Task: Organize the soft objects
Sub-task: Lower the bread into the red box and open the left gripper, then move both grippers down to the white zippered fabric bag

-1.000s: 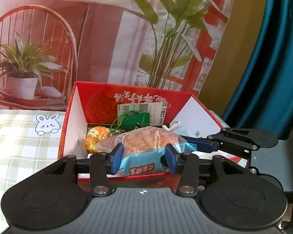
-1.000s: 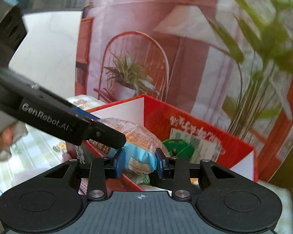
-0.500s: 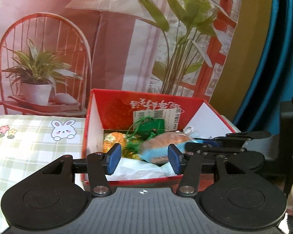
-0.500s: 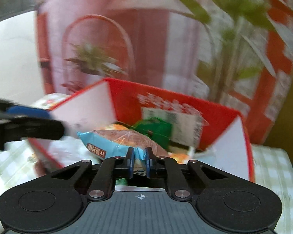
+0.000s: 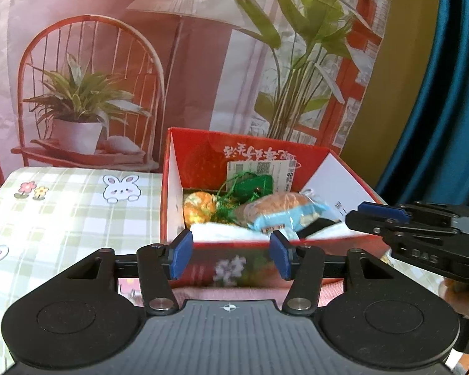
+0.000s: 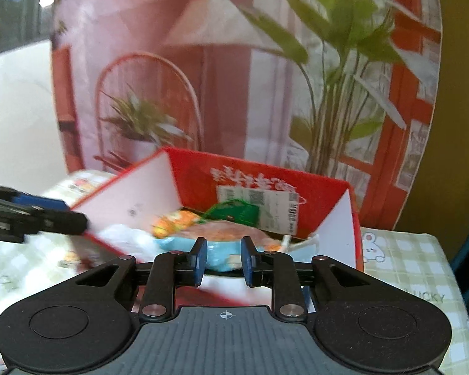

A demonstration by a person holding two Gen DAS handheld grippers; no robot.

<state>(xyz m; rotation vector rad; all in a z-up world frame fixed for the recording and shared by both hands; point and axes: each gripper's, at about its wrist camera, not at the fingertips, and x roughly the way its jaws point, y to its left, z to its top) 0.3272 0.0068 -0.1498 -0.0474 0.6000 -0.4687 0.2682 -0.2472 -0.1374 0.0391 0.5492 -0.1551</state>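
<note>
A red cardboard box [image 5: 175,187] stands open on the checked cloth. Inside it lies a light-blue bread packet [image 5: 281,214] on something white, beside an orange plush toy [image 5: 200,207] and a green pouch [image 5: 254,184]. My left gripper [image 5: 230,257] hangs before the box's front wall, its jaws opening with nothing between them. My right gripper [image 5: 356,214] is at the box's right corner, tips clear of the packet. In the right wrist view the right gripper [image 6: 224,259] is opening, and the packet [image 6: 222,245] shows through the gap, untouched. The left gripper [image 6: 72,215] is at the left.
The green-and-white checked tablecloth [image 5: 62,218] with rabbit prints stretches left of the box. A printed backdrop [image 5: 140,62] with a chair and plants hangs right behind the box. A blue curtain [image 5: 437,125] is at the right. A hand [image 5: 453,290] holds the right gripper.
The left gripper let go of the bread packet and drew back from the box. The right gripper pinched the packet's end, then let go; the packet now lies in the box.
</note>
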